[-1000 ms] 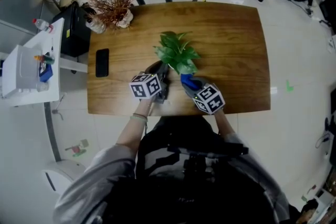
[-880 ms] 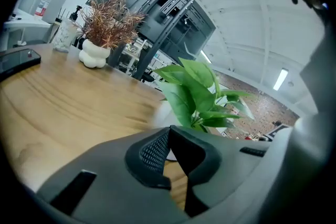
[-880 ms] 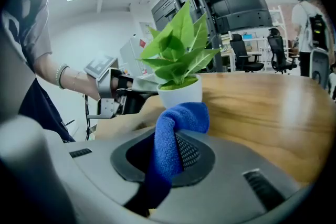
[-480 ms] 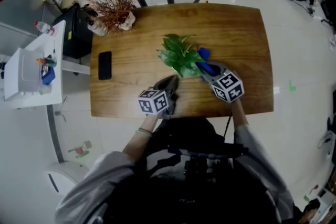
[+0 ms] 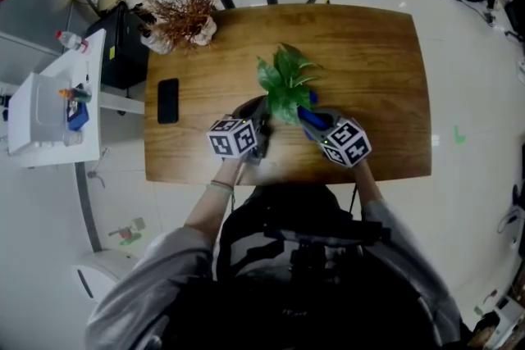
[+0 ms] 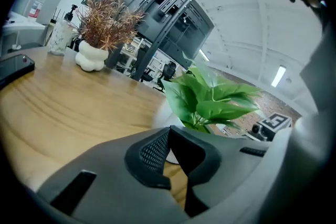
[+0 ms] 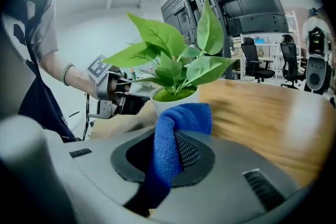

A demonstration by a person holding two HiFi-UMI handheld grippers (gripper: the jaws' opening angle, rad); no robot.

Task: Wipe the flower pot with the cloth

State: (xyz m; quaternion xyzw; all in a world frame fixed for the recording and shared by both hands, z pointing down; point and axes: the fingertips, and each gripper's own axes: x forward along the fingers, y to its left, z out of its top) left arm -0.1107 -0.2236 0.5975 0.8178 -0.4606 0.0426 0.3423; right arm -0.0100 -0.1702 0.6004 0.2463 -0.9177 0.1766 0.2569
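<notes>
A green leafy plant (image 5: 284,83) stands mid-table, and its leaves hide the pot from the head view. The white flower pot (image 7: 174,99) shows just beyond my right gripper (image 7: 176,136), which is shut on a folded blue cloth (image 7: 177,131). The cloth (image 5: 304,115) is close against the pot's near right side. My left gripper (image 5: 259,106) is at the pot's left. Its jaws are shut with nothing between them, and the pot (image 6: 160,115) sits directly behind their tips. In the right gripper view the left gripper (image 7: 116,100) reaches the pot's side.
The wooden table (image 5: 369,61) also carries a dried-flower bunch in a white vase (image 5: 182,14) at the far left corner and a black phone (image 5: 167,100) at the left. A white side stand (image 5: 49,106) with bottles lies beyond the table's left edge.
My right gripper has swung the cloth from the plant's right side back round to its near right. The left gripper has moved forward to the pot.
</notes>
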